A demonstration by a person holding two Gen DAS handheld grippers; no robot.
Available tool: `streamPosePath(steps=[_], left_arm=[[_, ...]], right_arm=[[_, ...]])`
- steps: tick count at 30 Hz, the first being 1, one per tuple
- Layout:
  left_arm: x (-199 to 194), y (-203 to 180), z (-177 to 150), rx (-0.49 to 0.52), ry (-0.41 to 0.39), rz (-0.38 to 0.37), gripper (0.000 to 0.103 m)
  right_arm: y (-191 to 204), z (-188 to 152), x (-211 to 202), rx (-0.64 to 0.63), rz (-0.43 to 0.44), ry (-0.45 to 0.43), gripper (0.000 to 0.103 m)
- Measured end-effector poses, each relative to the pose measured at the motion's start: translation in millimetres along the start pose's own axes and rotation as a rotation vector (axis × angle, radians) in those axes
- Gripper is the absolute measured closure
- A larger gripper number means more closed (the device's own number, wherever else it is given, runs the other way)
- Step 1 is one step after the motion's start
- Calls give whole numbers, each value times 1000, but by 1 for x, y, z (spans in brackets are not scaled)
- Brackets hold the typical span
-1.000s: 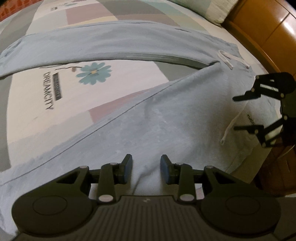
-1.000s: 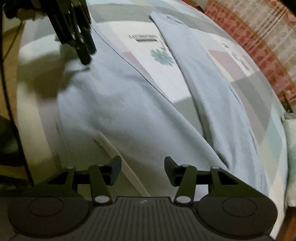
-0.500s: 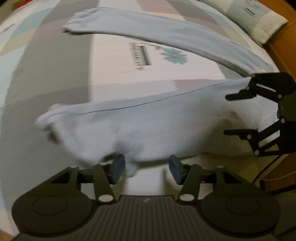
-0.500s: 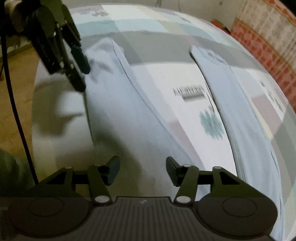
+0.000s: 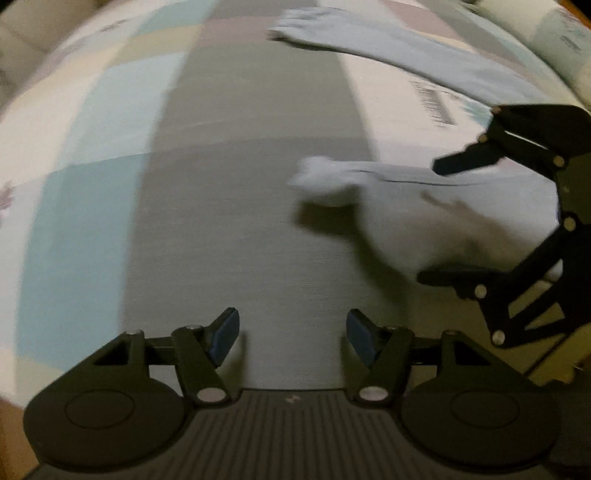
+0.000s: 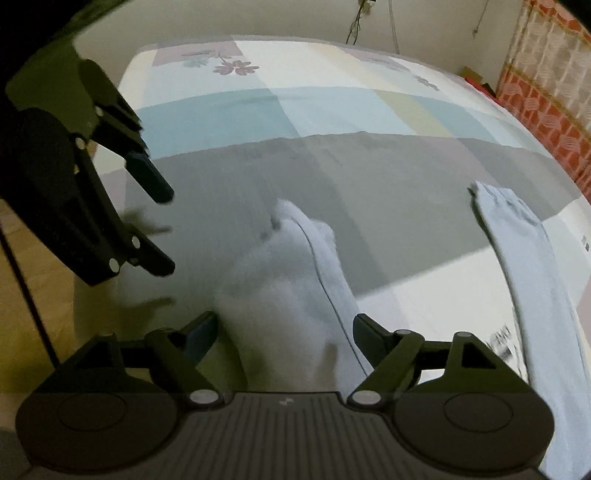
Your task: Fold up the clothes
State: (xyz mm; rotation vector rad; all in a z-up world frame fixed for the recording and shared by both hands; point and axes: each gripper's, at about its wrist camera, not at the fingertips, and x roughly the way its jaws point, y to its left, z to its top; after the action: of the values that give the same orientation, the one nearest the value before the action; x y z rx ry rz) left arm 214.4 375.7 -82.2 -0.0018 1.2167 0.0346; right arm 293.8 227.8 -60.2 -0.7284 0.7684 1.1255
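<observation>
Light blue pants lie spread on the bed. The near leg (image 5: 399, 206) ends in a bunched cuff (image 5: 321, 177); the far leg (image 5: 388, 44) stretches across the back. My left gripper (image 5: 292, 336) is open and empty over bare grey bedspread, left of the cuff. My right gripper (image 6: 284, 332) is open, with the near leg (image 6: 291, 295) lying between its jaws; I cannot tell whether it touches the cloth. The near cuff (image 6: 291, 218) lies ahead of it and the far leg (image 6: 532, 288) to its right. Each gripper shows in the other's view, the right (image 5: 439, 221) and the left (image 6: 162, 229).
The patchwork bedspread (image 6: 332, 110) covers the bed. A pillow (image 5: 561, 33) lies at the far right in the left wrist view. The bed's near edge and wooden floor (image 6: 22, 295) are at the left in the right wrist view. A red patterned curtain (image 6: 546, 81) hangs at the right.
Both grippers have travelled along the near leg from the waistband to its cuff end. The left one has passed off the cloth onto bare bedspread. Both stay open.
</observation>
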Motion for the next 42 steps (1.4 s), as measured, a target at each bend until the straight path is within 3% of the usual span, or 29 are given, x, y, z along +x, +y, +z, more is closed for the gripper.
streamPosePath(steps=[6, 17, 29, 42], left_arm=[[5, 20, -9, -39, 19, 38, 35], [6, -13, 7, -4, 0, -84, 33], [15, -75, 46, 109, -1, -152, 32], [20, -112, 72, 112, -4, -194, 32]], right_arm=[[13, 17, 29, 23, -122, 68, 19], [-49, -20, -12, 156, -258, 78, 17], [-103, -64, -11, 331, -313, 116, 17], [-127, -107, -31, 482, -280, 143, 17]])
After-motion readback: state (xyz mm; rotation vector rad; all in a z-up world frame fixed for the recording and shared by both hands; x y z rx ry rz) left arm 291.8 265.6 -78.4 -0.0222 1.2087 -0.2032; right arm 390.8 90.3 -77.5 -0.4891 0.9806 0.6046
